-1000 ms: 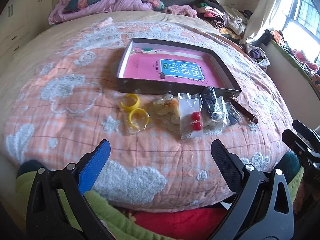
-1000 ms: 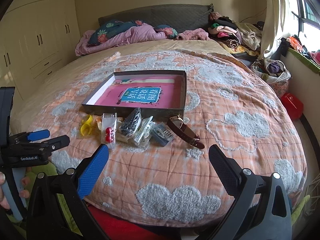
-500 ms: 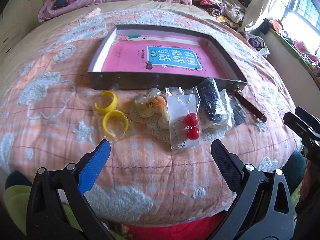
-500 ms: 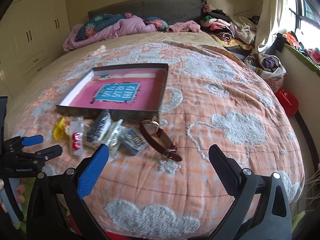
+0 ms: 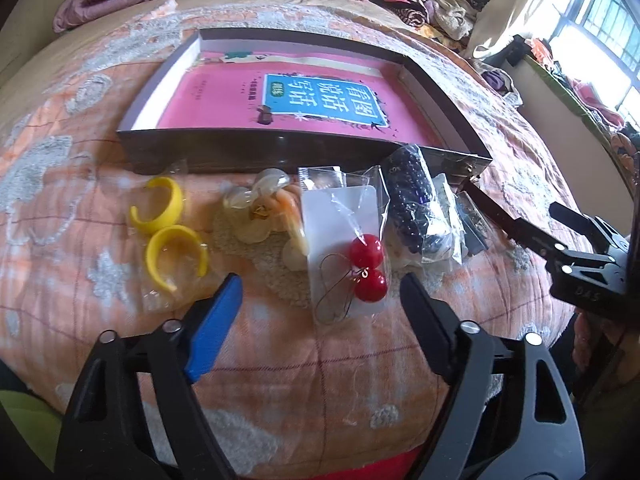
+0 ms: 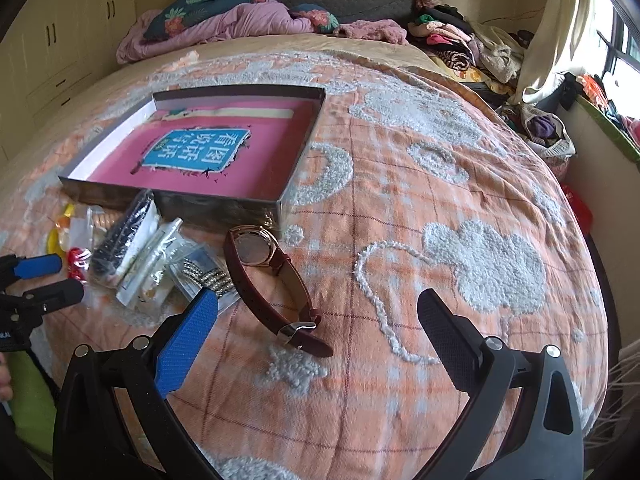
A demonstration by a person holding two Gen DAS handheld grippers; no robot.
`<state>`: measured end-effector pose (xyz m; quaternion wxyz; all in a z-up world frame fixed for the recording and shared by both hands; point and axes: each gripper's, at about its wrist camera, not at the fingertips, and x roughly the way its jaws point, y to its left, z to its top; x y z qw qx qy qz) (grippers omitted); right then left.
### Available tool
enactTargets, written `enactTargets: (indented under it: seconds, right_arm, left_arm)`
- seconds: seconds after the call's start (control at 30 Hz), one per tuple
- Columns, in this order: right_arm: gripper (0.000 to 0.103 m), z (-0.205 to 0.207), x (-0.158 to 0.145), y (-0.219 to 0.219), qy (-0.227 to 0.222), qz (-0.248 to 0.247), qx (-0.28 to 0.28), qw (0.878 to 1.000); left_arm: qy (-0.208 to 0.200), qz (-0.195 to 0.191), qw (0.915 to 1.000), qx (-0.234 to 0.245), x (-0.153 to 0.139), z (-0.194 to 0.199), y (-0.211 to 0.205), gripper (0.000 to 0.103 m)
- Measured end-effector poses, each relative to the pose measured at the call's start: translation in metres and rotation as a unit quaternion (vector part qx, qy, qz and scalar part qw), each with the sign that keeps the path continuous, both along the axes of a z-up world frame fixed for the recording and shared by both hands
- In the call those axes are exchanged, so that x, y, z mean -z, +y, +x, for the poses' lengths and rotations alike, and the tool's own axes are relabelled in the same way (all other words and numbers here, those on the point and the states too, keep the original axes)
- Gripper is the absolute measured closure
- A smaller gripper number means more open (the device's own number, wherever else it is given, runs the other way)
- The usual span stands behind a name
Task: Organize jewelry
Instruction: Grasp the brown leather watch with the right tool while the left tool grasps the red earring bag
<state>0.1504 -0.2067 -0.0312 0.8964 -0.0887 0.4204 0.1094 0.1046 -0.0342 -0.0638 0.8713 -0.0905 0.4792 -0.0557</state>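
Note:
A dark shallow box (image 5: 256, 152) with a pink book inside lies on the bed; it also shows in the right wrist view (image 6: 224, 204). In front of it lie bagged jewelry: red ball earrings (image 5: 366, 268), yellow cuff earrings (image 5: 168, 224), a pale flower piece (image 5: 260, 208), dark beads (image 5: 412, 196). A brown-strap watch (image 6: 272, 276) lies to the right. My left gripper (image 5: 320, 292) is open, just short of the red earrings bag. My right gripper (image 6: 318, 312) is open, right over the watch strap's buckle end.
The bed has an orange quilt with grey cloud patches (image 6: 480, 264). Pillows and a purple blanket (image 6: 224, 24) are at the head. Piled clothes (image 6: 472, 48) lie at the far right, near a window. Wardrobes (image 6: 60, 48) stand on the left.
Both grippers have moved forward and lower toward the jewelry. The left now frames the red earrings bag; the right has closed in on the watch. Both stay open.

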Motion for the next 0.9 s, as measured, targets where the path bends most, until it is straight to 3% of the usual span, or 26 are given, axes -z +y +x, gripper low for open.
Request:
enactTargets:
  seconds: [0.23, 0.3, 0.47, 0.53, 0.6, 0.67, 0.73, 0.9]
  right_arm:
    - [0.004, 0.01, 0.017, 0.008, -0.007, -0.056, -0.024, 0.998]
    - [0.006, 0.012, 0.021, 0.009, -0.009, -0.062, -0.029, 0.998]
    - [0.027, 0.014, 0.024, 0.015, -0.013, -0.069, -0.049, 0.996]
    - [0.049, 0.014, 0.026, 0.018, -0.011, -0.067, -0.061, 0.996]
    - [0.063, 0.013, 0.027, 0.019, -0.004, -0.058, -0.07, 0.996]
    - [0.066, 0.009, 0.025, 0.021, -0.007, -0.052, -0.071, 0.996]
    - [0.084, 0.006, 0.019, 0.018, -0.011, -0.032, -0.071, 0.997]
    - [0.088, -0.002, -0.007, 0.006, -0.034, 0.018, -0.059, 0.997]
  left_arm:
    - [-0.006, -0.007, 0.9999, 0.014, 0.006, 0.008, -0.006, 0.061]
    - [-0.009, -0.002, 0.9998, 0.016, 0.005, 0.008, -0.008, 0.063]
    - [-0.016, -0.009, 0.9997, 0.017, 0.002, 0.006, -0.002, 0.077]
    - [-0.02, -0.015, 0.9995, 0.018, -0.001, 0.004, 0.001, 0.078]
    - [-0.028, -0.017, 0.9993, 0.02, -0.007, 0.001, 0.003, 0.078]
    - [-0.033, -0.022, 0.999, 0.022, -0.014, -0.002, 0.005, 0.078]
    - [-0.037, -0.023, 0.9987, 0.025, -0.02, -0.004, 0.007, 0.079]
    - [-0.049, -0.021, 0.9982, 0.027, -0.039, -0.006, 0.018, 0.079]
